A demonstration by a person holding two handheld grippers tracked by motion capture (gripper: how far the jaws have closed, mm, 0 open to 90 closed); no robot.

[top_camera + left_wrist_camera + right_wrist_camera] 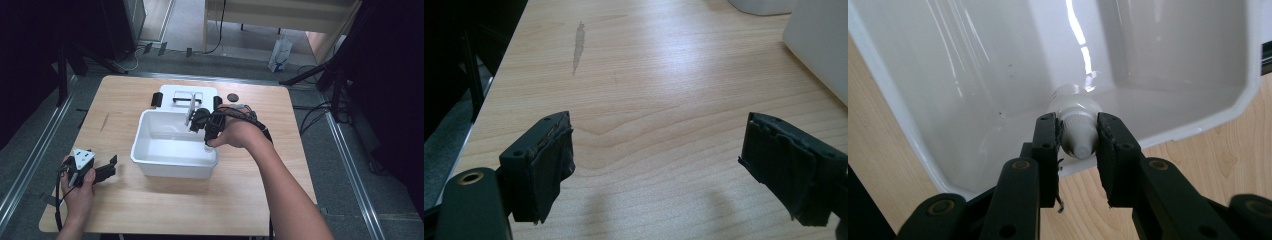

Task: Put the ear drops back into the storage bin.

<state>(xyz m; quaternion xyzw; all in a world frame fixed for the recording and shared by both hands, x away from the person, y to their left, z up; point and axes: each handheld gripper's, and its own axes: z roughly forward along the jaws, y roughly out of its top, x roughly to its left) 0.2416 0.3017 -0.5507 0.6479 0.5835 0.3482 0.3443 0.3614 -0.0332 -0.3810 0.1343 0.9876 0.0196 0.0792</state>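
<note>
the right claw (1077, 137) was clamped on a small white bottle (1075, 122), the pads pinching it at its ribbed cap end with the nozzle pointing back toward the camera and the rounded body hanging out ahead. in the right gripper view the bottle hung over the inside of the white bin (973, 90), just inside the bin's near rim, with the body aimed down at the bin's floor. in the high view the same claw (209, 141) sat at the bin's (150, 162) right-hand rim, the hand reaching across from that side.

the step in hand looked like setting the bottle down inside the bin. to do it well, the grip wanted to stay firm until the bottle's body was low and close to the bin's floor, since the hold was only on the narrow cap and a smooth round bottle would likely roll or bounce if dropped from the rim. lowering straight, clear of the bin's wall, would have kept the pads from knocking the rim. letting go gently would probably have left it lying on its side.

the left claw (659, 165) stood wide with nothing between its pads, resting over bare bench (649, 65) well to the left of the bin, where it was out of the way.
</note>
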